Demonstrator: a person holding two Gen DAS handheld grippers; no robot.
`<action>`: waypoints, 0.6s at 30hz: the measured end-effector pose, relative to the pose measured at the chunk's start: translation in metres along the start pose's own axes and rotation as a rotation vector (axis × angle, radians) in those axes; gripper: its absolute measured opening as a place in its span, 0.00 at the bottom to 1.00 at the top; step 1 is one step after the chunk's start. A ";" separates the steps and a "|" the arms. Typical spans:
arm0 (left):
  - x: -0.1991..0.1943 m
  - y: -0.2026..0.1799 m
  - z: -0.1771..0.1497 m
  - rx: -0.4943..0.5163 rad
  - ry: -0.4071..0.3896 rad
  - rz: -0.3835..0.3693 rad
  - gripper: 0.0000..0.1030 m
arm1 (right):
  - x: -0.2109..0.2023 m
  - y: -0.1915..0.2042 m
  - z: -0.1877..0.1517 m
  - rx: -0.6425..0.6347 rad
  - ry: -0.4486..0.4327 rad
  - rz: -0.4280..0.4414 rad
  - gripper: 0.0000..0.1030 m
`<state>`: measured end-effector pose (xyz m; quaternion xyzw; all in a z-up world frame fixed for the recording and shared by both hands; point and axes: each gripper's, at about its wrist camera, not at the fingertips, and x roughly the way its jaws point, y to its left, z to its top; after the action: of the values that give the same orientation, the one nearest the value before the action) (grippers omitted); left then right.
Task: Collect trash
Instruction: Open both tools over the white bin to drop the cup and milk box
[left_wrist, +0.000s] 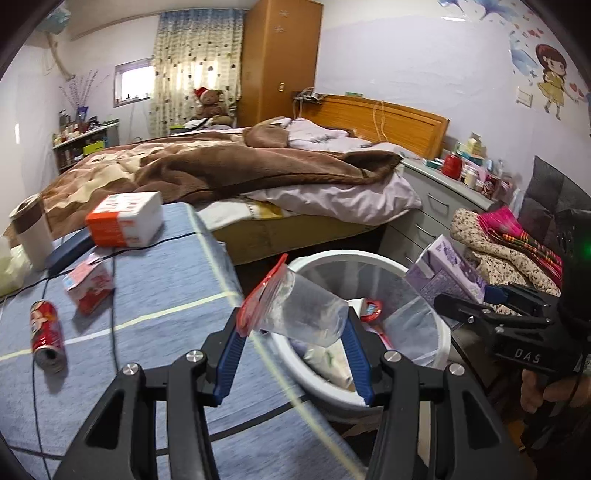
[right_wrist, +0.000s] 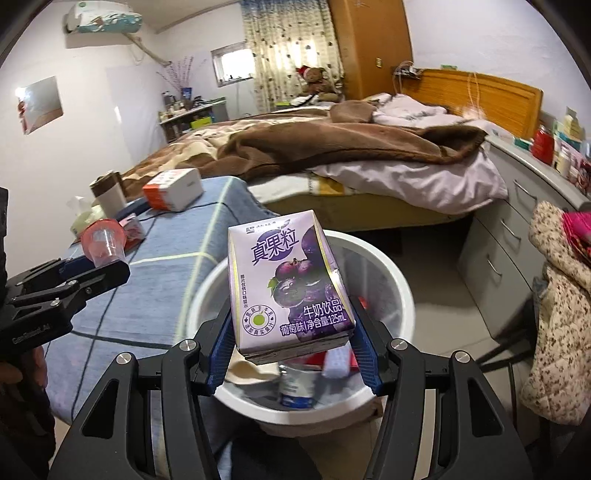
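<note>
My left gripper (left_wrist: 293, 328) is shut on a clear plastic cup with a red lid (left_wrist: 295, 306), held tilted over the near rim of the white trash bin (left_wrist: 432, 284). My right gripper (right_wrist: 291, 328) is shut on a purple grape milk carton (right_wrist: 288, 284), held above the same bin (right_wrist: 399, 284). The bin holds several pieces of trash. In the left wrist view the right gripper (left_wrist: 461, 302) and the carton (left_wrist: 447, 273) show at the bin's right. In the right wrist view the left gripper (right_wrist: 92, 271) and the cup (right_wrist: 101, 242) show at left.
A crushed red can (left_wrist: 46, 338) and a small red-and-white carton (left_wrist: 88, 286) lie on the blue-cloth table (left_wrist: 166, 295). A tissue pack (left_wrist: 125, 219), a tumbler (left_wrist: 31, 230) and a black cable sit further back. A bed, grey drawers (left_wrist: 436, 210) and piled clothes (left_wrist: 509, 247) surround the bin.
</note>
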<state>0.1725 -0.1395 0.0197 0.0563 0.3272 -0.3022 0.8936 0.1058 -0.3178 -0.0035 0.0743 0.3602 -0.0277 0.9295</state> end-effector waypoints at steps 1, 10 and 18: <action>0.004 -0.004 0.001 0.006 0.003 -0.005 0.52 | 0.002 -0.003 0.000 0.003 0.004 -0.013 0.56; 0.033 -0.025 0.004 0.032 0.051 -0.031 0.52 | 0.015 -0.029 -0.003 0.026 0.046 -0.049 0.56; 0.062 -0.032 0.001 0.022 0.112 -0.074 0.53 | 0.036 -0.039 -0.003 0.015 0.115 -0.077 0.57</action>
<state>0.1922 -0.1972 -0.0150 0.0710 0.3753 -0.3352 0.8612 0.1264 -0.3557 -0.0351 0.0688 0.4155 -0.0619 0.9049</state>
